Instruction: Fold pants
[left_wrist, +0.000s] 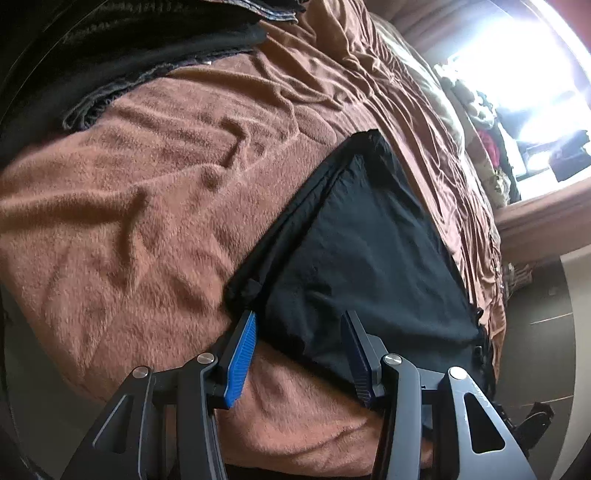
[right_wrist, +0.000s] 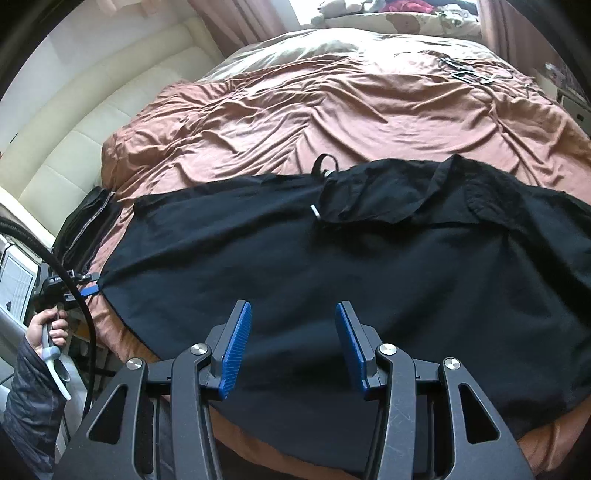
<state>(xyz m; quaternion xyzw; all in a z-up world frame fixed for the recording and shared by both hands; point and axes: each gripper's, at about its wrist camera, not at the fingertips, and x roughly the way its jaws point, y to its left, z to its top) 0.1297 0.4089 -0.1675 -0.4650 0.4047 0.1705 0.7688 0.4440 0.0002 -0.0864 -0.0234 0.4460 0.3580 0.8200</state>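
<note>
Left wrist view shows one pair of black pants (left_wrist: 362, 258) spread on one brown blanket (left_wrist: 147, 206), with one stack of dark folded clothes (left_wrist: 155, 66) lying well beyond the left claw (left_wrist: 301, 321), toward the far left. The left claw's two blue-padded fingers stand apart with nothing clamped; a corner of the pants lies just ahead of them, the cloth running between and beyond the fingertips, while the left finger sits at the garment's edge where blanket begins. A bright window (left_wrist: 535, 74) glares far off to the claw's right.

The right wrist view gives what the other cannot: the whole width of the pants (right_wrist: 332, 258), stretched sideways across the bed, with a folded-over part (right_wrist: 388, 199) and a small loop (right_wrist: 325, 164) at the far edge. It also shows a cream padded headboard (right_wrist: 92, 129) to the far left, and the person's left hand (right_wrist: 50, 328) gripping the left claw's handle, its blue tip (right_wrist: 88, 290) at the pants' left end. The right claw (right_wrist: 293, 314) has its two fingers apart, empty, directly over the near part of the pants; the black cloth fills the space ahead and to both sides.
</note>
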